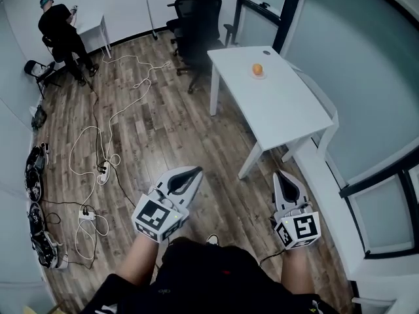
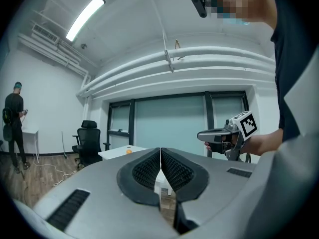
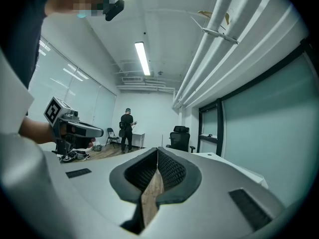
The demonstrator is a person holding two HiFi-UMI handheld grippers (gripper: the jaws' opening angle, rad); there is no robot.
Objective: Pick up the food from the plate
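Note:
An orange piece of food (image 1: pixel 258 69) lies on a small white plate (image 1: pixel 259 76) near the far end of a white table (image 1: pixel 281 110). It is far from both grippers. I hold my left gripper (image 1: pixel 193 171) and my right gripper (image 1: pixel 281 174) low over the wooden floor, well short of the table. In each gripper view the jaws meet, with nothing between them. The left gripper view shows its own shut left gripper (image 2: pixel 160 156), the distant table (image 2: pixel 117 153) with the food (image 2: pixel 129 151), and the right gripper (image 2: pixel 207 135) beside it.
Black office chairs (image 1: pixel 196 18) stand behind the table. A person (image 1: pixel 60 31) stands at a small white desk (image 1: pixel 98 31) at the far left. White cables (image 1: pixel 105 136) and power strips (image 1: pixel 87 214) lie across the floor. A glass wall (image 1: pixel 366 77) runs along the right.

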